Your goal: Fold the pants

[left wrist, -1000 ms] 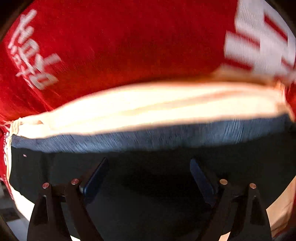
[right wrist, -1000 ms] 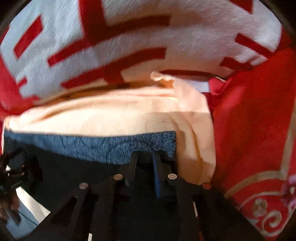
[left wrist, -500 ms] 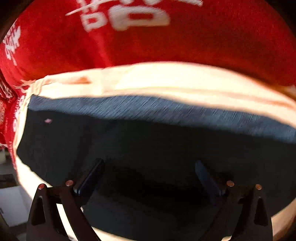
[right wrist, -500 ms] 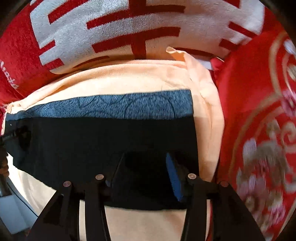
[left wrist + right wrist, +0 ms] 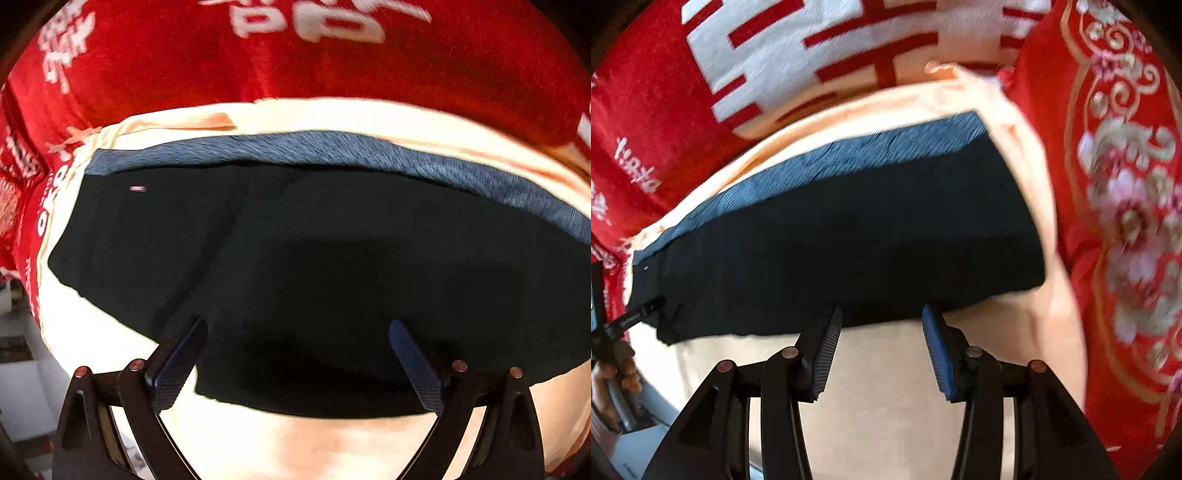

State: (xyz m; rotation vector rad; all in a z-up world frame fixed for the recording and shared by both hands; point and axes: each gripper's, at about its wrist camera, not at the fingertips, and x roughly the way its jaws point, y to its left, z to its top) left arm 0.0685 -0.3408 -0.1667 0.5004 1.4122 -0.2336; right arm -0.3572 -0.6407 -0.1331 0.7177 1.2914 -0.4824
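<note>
The pants (image 5: pixel 314 240) are dark navy and lie folded flat on a peach cloth (image 5: pixel 295 443), with a lighter blue band along their far edge. My left gripper (image 5: pixel 295 332) is open and empty, its fingers just above the near part of the pants. In the right wrist view the folded pants (image 5: pixel 842 229) form a long dark rectangle. My right gripper (image 5: pixel 881 317) is open and empty, its tips at the pants' near edge. The left gripper (image 5: pixel 624 321) shows at the far left of that view, at the pants' left end.
The peach cloth (image 5: pixel 1034 206) lies on a red blanket with white lettering (image 5: pixel 295 55). A red cushion with a flower pattern (image 5: pixel 1126 184) lies to the right. A pale floor and furniture (image 5: pixel 18 387) show past the left edge.
My right gripper has opened, let go of the pants and drawn back to their near edge. My left gripper has stayed open and drawn back, so more of the pants shows.
</note>
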